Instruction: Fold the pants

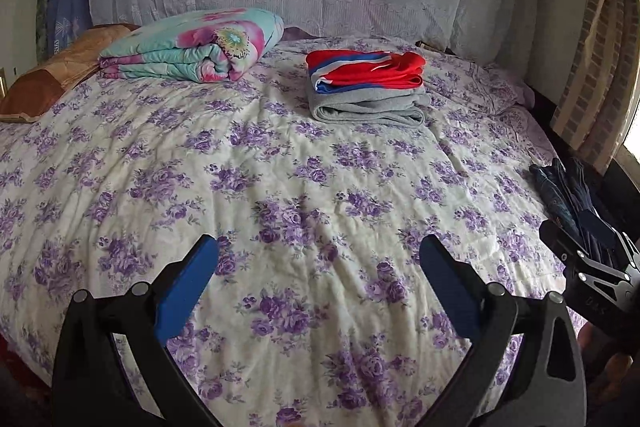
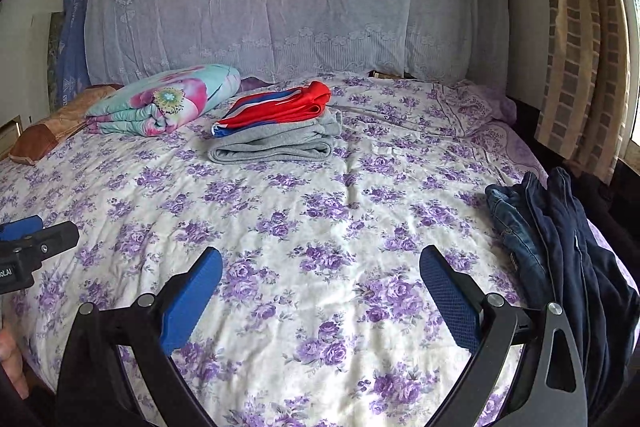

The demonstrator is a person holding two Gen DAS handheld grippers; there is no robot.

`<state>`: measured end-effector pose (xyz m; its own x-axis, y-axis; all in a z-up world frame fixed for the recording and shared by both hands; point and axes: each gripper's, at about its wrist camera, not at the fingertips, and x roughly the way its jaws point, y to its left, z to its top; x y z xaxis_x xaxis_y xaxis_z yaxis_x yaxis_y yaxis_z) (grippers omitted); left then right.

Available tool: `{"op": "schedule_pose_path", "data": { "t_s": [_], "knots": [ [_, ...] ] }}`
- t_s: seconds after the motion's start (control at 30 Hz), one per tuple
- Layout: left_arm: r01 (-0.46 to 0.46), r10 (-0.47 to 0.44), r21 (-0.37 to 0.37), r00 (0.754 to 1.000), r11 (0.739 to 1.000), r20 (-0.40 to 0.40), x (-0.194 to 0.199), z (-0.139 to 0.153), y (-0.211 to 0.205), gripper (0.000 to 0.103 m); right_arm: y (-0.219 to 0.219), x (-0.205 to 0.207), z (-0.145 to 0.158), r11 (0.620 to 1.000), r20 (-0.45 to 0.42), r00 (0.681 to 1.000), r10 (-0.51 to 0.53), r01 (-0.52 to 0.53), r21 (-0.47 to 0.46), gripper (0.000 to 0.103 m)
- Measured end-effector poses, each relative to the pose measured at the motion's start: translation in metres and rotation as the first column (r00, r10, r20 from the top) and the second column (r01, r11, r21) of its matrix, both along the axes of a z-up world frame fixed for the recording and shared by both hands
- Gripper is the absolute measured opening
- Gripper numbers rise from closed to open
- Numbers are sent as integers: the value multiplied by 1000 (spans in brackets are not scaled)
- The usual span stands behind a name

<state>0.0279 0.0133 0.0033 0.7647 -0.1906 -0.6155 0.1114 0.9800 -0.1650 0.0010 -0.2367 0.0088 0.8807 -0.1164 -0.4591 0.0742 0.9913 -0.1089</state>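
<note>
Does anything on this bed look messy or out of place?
Yes: the dark pants lie crumpled in a heap at the bed's right edge, unfolded, seemingly partly over the side. By contrast, the red and grey stack and the quilt are neatly folded. Both grippers, left and right, are open and hold nothing.

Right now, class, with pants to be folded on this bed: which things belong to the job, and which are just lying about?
Belongs to the job:
- unfolded dark pants at the bed's right edge
- folded stack, red and gray
- left tongs, open
- right tongs, open

Just lying about:
- floral quilt roll
- brown pillow
- lace cover
- curtain
</note>
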Motion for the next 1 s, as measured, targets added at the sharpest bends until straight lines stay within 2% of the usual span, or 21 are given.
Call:
{"op": "schedule_pose_path", "data": {
  "t_s": [0.23, 0.53, 0.77, 1.0],
  "knots": [
    [-2, 1, 58, 1000, 998, 9, -8, 2, -12, 98, -5, -10, 3, 1000, 12, 1000, 2, -3, 18, 99],
    [1, -1, 86, 1000, 996, 2, -15, 3, -15, 98, -8, -21, 5, 999, 27, 999, 21, -22, 37, 99],
    [4, -2, 79, 1000, 997, -18, -16, 3, -19, 98, -13, -28, 7, 999, 39, 999, 20, -21, 46, 99],
    [18, -16, 112, 1000, 994, -16, -18, 3, -31, 98, -17, -32, 9, 999, 51, 999, 5, -7, 47, 99]
  ]
}}
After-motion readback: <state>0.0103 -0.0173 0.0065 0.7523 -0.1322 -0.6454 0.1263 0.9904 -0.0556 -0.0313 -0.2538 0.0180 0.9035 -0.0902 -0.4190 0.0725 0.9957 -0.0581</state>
